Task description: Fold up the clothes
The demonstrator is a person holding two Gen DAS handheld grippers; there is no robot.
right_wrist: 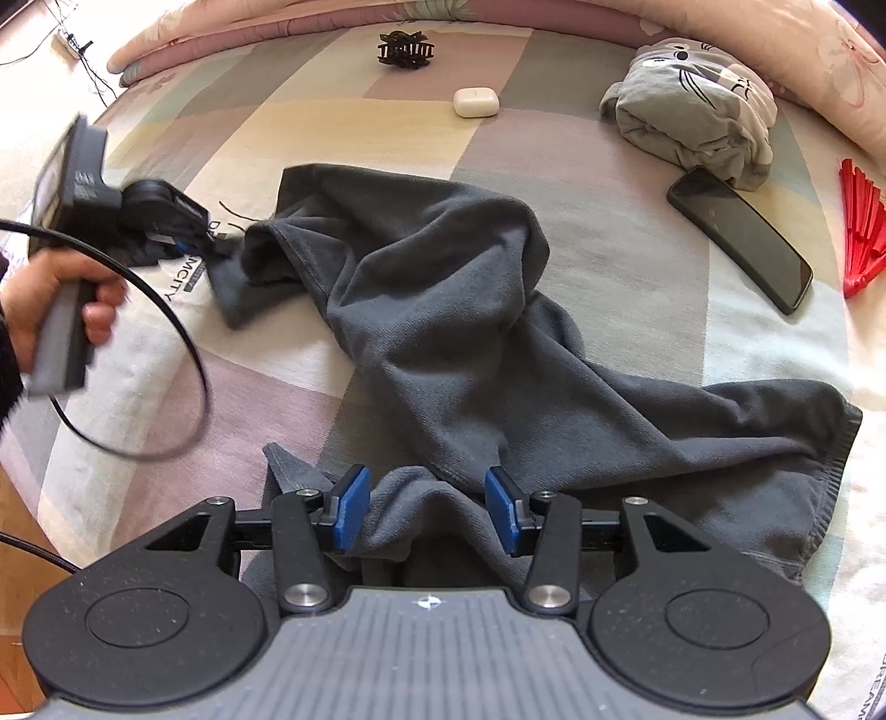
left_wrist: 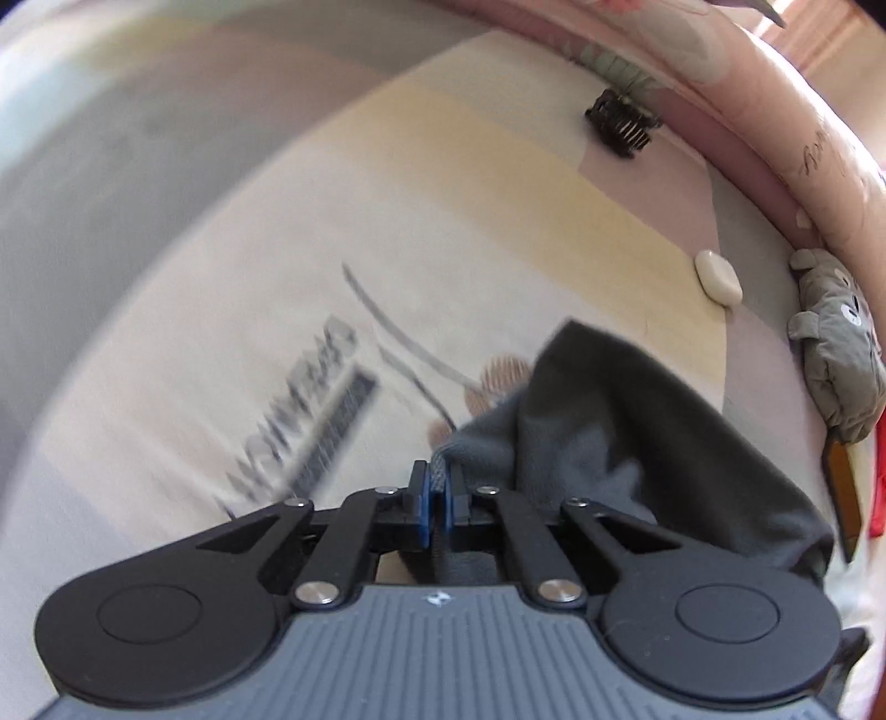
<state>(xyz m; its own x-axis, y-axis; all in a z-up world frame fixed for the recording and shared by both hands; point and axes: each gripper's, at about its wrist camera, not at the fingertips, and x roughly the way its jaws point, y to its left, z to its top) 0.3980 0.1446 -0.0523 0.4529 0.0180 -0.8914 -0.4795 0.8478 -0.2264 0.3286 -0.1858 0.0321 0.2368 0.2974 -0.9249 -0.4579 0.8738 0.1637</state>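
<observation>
Left tool (left_wrist: pixel 437 493) is clenched on the grey garment (right_wrist: pixel 443 310) edge — a thin bite that could slip. Right tool (right_wrist: pixel 425 512) stands released, fabric bunched between its pads — it may grab extra layers.

hair claw (right_wrist: pixel 403 51) | earbud case (right_wrist: pixel 475 102) | phone (right_wrist: pixel 741 238) — beside red fan (right_wrist: pixel 861 230) | patchwork bedsheet (right_wrist: pixel 637 183)

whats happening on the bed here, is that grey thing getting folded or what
A person is working on a dark grey garment that lies crumpled on a patchwork bedspread, one handheld gripper in each hand. The left gripper has its jaws shut on one edge of the garment. The right gripper has its jaws open astride a ridge of the fabric near the other end, not yet pinching. No fold is made yet.
</observation>
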